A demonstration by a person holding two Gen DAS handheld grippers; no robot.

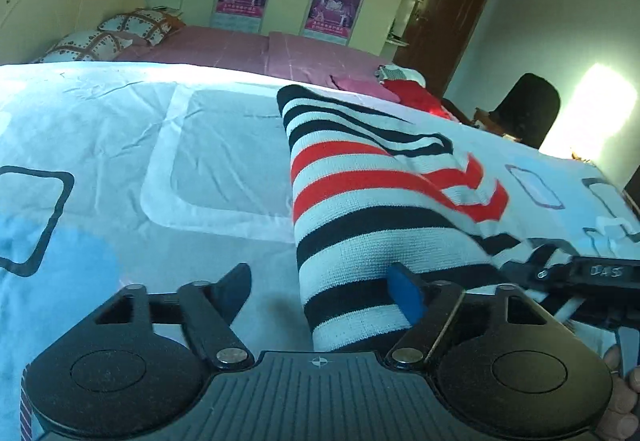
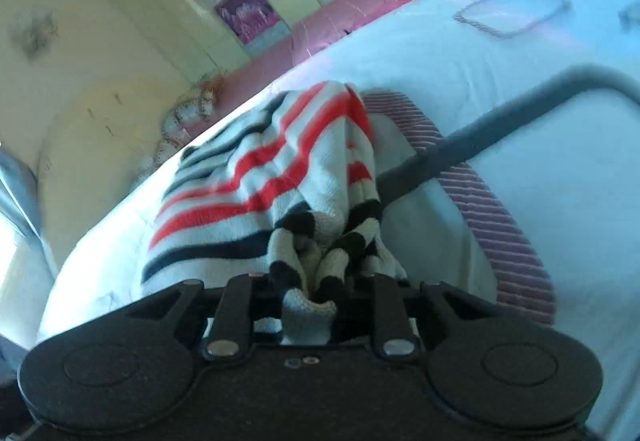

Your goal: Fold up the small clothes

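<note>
A small knitted garment with white, black and red stripes (image 1: pixel 372 209) lies on the bed, partly folded over itself. My left gripper (image 1: pixel 324 293) is open at its near left edge, with its blue-padded right finger (image 1: pixel 406 295) on the knit and its left finger (image 1: pixel 234 291) over the sheet. My right gripper (image 2: pixel 314 273) is shut on a bunched corner of the striped garment (image 2: pixel 264 185) and lifts it off the sheet. The right gripper also shows at the right edge of the left wrist view (image 1: pixel 592 277).
The bed has a pale blue sheet with square patterns (image 1: pixel 120 145). A pink bed with pillows (image 1: pixel 132 27) stands behind. Red and striped clothes (image 1: pixel 412 89) lie at the far edge. A dark chair (image 1: pixel 528 109) stands at the right, wardrobes with posters behind.
</note>
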